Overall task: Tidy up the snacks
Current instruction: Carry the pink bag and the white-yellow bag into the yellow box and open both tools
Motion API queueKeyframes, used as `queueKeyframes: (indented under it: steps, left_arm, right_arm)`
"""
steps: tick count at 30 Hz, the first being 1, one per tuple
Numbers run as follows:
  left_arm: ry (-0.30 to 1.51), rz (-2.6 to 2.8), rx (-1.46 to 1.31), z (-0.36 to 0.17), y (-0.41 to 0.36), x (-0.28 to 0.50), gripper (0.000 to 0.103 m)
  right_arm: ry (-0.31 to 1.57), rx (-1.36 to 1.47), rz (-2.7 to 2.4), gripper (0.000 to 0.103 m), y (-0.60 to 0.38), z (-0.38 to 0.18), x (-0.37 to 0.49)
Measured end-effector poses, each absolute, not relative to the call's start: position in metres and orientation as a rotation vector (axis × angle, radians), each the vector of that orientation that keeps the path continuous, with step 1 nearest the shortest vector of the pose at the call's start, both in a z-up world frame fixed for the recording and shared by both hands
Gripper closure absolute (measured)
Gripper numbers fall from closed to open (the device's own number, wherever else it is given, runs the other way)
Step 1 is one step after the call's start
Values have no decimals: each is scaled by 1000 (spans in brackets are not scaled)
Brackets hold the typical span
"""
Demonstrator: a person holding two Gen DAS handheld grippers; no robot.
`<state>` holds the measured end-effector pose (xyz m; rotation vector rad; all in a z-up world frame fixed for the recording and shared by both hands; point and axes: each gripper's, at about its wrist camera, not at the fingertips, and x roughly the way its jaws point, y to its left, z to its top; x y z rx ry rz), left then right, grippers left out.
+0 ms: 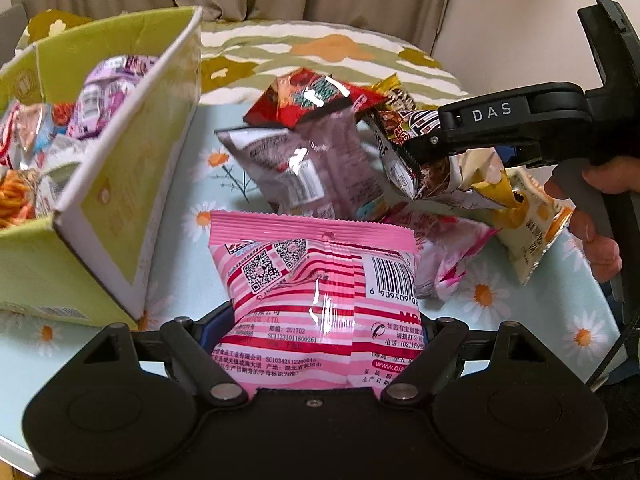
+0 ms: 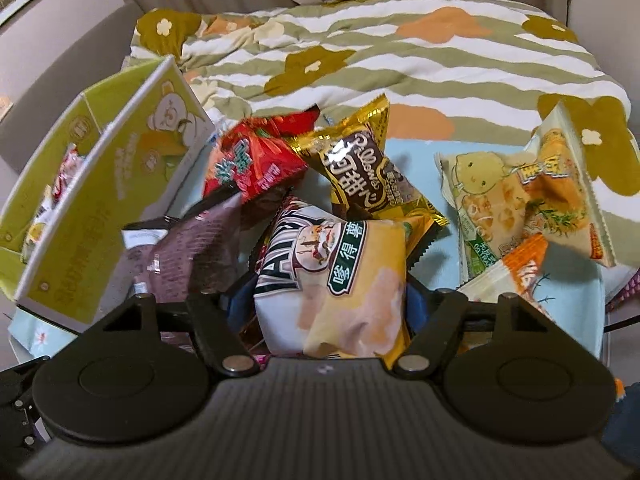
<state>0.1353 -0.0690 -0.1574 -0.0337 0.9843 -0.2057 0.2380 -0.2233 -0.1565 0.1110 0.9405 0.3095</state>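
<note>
My left gripper [image 1: 316, 328] is shut on a pink striped snack bag [image 1: 320, 276] and holds it above the table, to the right of the green cardboard box [image 1: 120, 184]. The box holds several snack packs. My right gripper [image 2: 332, 300] is shut on a yellow and white chip bag [image 2: 340, 272]; it also shows in the left wrist view [image 1: 428, 152] at the right, above the snack pile. A red bag [image 1: 316, 100], a brown bag [image 1: 304, 168] and a gold bag [image 2: 364, 164] lie in the pile.
The table has a light blue daisy cloth [image 1: 500, 304]. A pale green potato snack bag [image 2: 520, 204] lies at the right. A flowered quilt [image 2: 400, 60] lies behind the table, with a curtain behind it. The box also shows at the left in the right wrist view [image 2: 112, 208].
</note>
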Motion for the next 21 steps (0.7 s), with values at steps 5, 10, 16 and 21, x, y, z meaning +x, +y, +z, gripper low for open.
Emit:
queueKeyframes:
  steps: [5,10,16,21]
  left_arm:
    - [945,-216,-28,-137,-67,128,17]
    - [895,-221,-30,-110,-65,117,17]
    - [823,-185,-33,-71,-52,99,17]
    - [756,-103,-18,-38,-30,89,17]
  right_arm:
    - [898,111,306,15,-224,-134,224]
    - [845,109,313,15,-220,-107,209]
    - [777,98,354,15,-206,-70,187]
    - [723,95,409,15,-189,-40,175]
